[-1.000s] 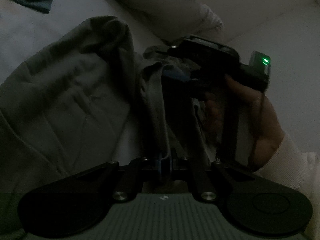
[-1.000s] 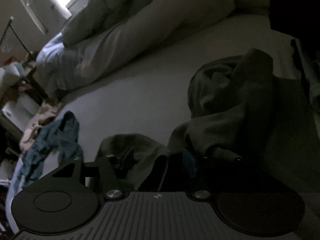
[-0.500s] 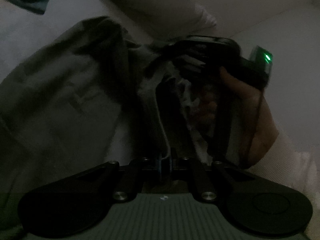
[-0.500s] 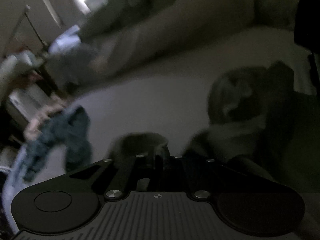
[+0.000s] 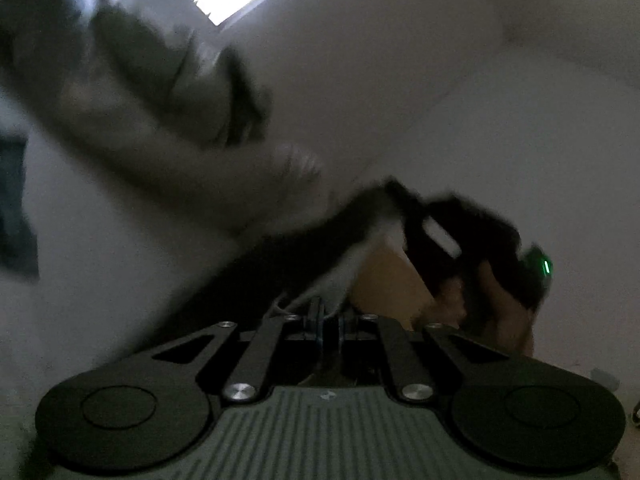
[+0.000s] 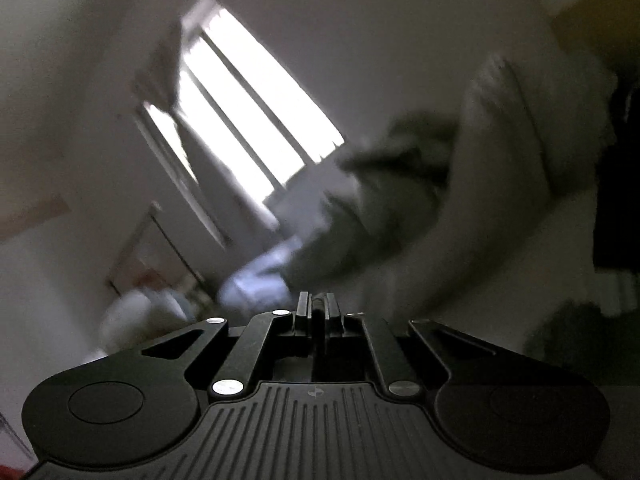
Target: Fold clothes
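The frames are dark and blurred by motion. In the left wrist view my left gripper (image 5: 326,314) is shut on an edge of the grey garment (image 5: 320,248), which stretches taut up and right to the right gripper (image 5: 460,236) held in a hand. In the right wrist view my right gripper (image 6: 318,306) has its jaws together; a dark bit of cloth seems pinched between them, but the blur makes it unclear. A dark fold of the garment (image 6: 568,332) shows low at the right.
A white bed sheet (image 5: 100,272) lies below, with a crumpled duvet and pillows (image 5: 152,120) at the back left. A teal cloth (image 5: 14,208) sits at the far left. A bright window (image 6: 248,132) and a metal rack (image 6: 160,248) show in the right wrist view.
Both grippers have swung upward with the garment. The views now look across the bed toward the window and wall, and the garment is pulled taut between the grippers.
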`<state>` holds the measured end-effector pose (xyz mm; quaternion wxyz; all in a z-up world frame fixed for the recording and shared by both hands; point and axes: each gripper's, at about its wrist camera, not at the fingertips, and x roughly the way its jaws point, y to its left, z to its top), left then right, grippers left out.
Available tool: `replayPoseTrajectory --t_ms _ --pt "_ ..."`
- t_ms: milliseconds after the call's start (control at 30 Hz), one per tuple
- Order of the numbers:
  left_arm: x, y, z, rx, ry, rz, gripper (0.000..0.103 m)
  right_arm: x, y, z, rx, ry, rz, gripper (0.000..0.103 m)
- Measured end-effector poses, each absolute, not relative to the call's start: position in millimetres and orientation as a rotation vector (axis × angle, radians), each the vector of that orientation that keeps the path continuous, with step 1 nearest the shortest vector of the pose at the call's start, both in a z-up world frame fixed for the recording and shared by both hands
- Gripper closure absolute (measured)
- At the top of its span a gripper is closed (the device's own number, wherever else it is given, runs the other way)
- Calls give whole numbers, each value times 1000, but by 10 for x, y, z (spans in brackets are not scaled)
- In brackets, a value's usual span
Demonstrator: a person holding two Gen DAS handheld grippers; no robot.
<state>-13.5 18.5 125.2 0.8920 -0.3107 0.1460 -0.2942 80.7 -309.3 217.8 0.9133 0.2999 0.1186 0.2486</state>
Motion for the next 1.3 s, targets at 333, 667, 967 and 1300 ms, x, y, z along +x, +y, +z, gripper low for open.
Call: replayPoseTrajectory --t_ms 333,667,967,1300 --pt "-667 467 3043 -404 28 -538 94 -324 -3521 3491 670 -60 635 97" --pt "-1456 360 4329 -186 -168 -498 94 -1296 -3416 4602 561 -285 724 97" --pt "-1553 329 4447 -145 -176 -450 94 -1764 -3284 5330 433 -303 737 96" --pt "-959 462 3968 -164 1 -338 94 -1072 -3101 5139 360 -165 592 96"
